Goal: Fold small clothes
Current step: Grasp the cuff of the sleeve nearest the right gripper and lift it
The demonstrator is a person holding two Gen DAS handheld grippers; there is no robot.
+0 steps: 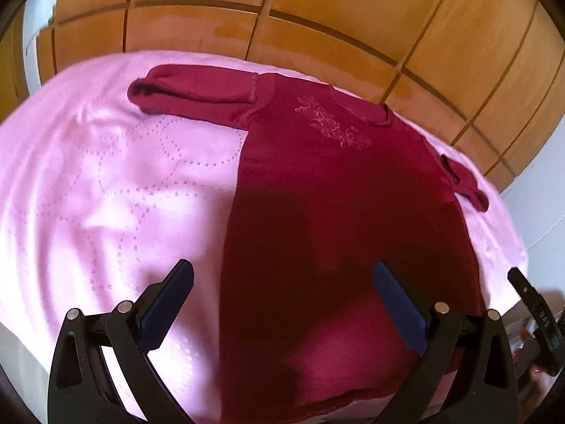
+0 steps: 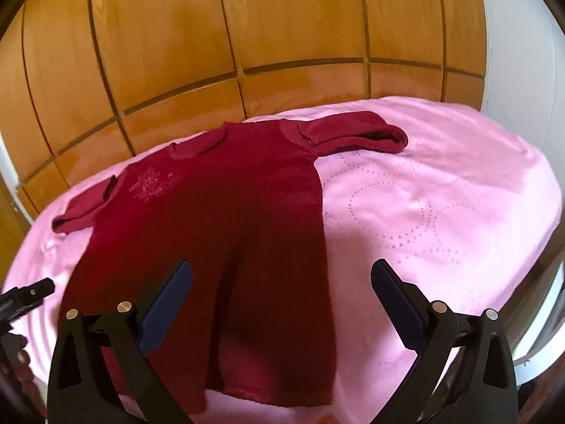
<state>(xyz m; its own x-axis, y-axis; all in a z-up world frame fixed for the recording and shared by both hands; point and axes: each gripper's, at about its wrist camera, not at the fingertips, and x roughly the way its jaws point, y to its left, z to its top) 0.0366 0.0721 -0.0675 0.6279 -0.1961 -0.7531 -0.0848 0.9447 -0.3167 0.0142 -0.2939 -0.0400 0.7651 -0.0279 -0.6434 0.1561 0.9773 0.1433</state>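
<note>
pink bedspread (image 1: 106, 162) bears a flat maroon dress (image 1: 317, 194); its hem lies between both grippers' wide-apart jaws.

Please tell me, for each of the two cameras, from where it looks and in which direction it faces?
Left wrist: sits on the left gripper above the garment's left hem edge, facing the wooden wardrobe; its open fingers show, and the right gripper at right.
Right wrist: sits on the right gripper above the right hem edge, facing likewise; open fingers show.
Both share the red garment on the pink bedspread.
</note>
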